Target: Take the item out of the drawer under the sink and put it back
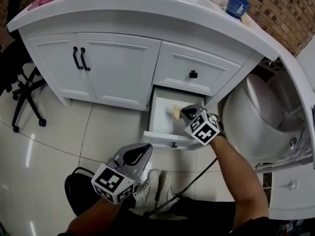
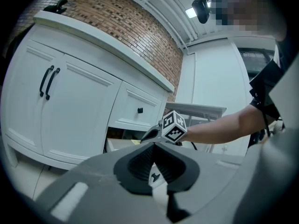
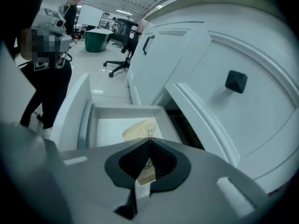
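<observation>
Tan packet looks pinched in your right gripper's closed jaws, low inside the open drawer at centre frame. I read this as the return leg; letting go remains. Your left gripper is closed and empty, lower left. The jaws hide whether the packet touches the drawer floor, and its print is unreadable.

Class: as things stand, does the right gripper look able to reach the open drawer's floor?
Probably yes: the drawer is pulled out, and the right gripper, shut on a tan packet, hangs over its bare floor.
</observation>
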`<control>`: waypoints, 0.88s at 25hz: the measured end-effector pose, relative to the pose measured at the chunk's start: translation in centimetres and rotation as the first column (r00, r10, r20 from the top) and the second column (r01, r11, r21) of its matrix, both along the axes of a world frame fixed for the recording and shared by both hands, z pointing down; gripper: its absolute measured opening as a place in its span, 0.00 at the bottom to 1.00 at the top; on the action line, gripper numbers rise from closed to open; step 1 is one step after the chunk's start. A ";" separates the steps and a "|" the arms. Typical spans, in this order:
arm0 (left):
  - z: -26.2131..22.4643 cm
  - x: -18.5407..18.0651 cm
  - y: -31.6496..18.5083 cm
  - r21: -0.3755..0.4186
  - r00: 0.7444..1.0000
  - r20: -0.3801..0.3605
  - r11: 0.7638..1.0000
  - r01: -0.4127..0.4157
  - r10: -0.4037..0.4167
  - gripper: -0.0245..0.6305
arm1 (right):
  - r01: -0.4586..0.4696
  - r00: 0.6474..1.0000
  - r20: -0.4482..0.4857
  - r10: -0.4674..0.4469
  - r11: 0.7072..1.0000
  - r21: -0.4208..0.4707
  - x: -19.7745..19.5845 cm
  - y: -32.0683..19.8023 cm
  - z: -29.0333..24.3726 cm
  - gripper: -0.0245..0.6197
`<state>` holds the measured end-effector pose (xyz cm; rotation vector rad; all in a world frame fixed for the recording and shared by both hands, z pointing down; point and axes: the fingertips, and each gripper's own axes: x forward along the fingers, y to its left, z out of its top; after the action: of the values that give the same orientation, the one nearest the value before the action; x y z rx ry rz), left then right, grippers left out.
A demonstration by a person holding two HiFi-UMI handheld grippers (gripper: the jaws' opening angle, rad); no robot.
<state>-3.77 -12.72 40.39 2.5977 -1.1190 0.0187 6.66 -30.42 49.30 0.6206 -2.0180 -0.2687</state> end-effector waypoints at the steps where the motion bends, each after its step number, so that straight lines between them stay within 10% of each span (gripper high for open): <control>1: 0.0 0.0 0.0 -0.001 1.000 -0.001 1.000 0.000 0.000 0.05 | 0.008 1.000 -0.027 -0.008 1.000 -0.004 -0.1 -0.2 0.7 0.05; 22: 0.3 0.3 0.2 -0.011 1.000 0.000 1.000 -0.006 0.006 0.05 | 0.080 0.975 -0.199 -0.095 0.993 -0.083 -1.0 -1.5 5.6 0.14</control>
<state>-3.50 -12.51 40.64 2.5919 -1.1081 0.0266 5.66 -31.96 54.87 0.4396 -1.8516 -0.2962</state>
